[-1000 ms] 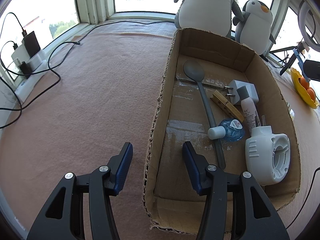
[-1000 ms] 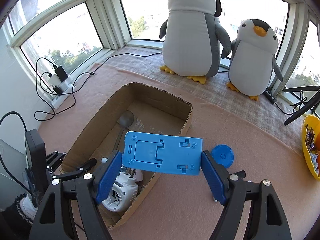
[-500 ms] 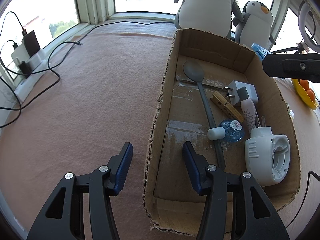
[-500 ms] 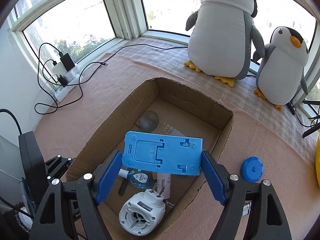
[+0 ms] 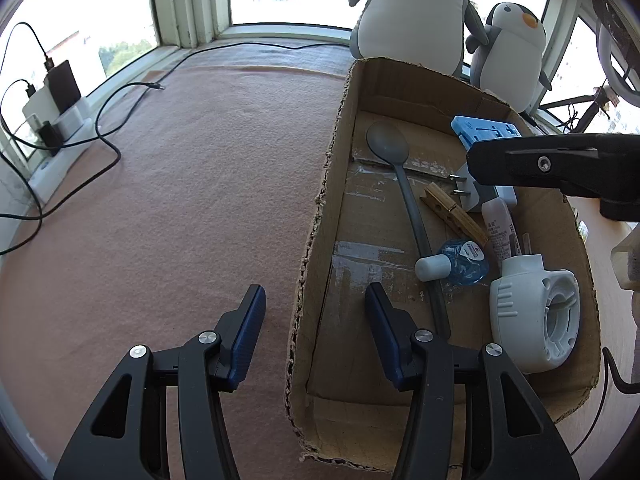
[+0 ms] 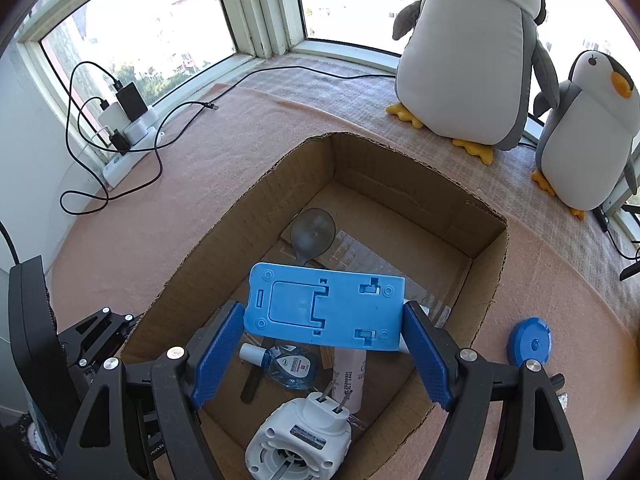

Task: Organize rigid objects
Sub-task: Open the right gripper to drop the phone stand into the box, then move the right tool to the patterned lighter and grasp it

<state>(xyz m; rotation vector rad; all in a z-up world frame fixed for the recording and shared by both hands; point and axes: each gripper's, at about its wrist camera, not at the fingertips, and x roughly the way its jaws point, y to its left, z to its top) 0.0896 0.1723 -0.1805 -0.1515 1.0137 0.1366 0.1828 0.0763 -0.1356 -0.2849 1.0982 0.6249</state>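
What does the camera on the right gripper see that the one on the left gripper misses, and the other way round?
Only the right wrist view shows the round blue lid lying on the cloth outside the box, and the penguins' yellow feet.

Only the left wrist view shows the wooden clothespin and the open left gripper straddling the box wall.

Both show the cardboard box, the grey spoon, the blue bottle, and the blue phone stand held by the right gripper over the box.

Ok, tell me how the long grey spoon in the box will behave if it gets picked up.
The grey spoon looks like one moulded piece, so probably stiff and light. Its thin handle runs under the small blue bottle, which would likely shift when the spoon is lifted. With the round bowl at one end, it may tip bowl-down if gripped mid-handle.
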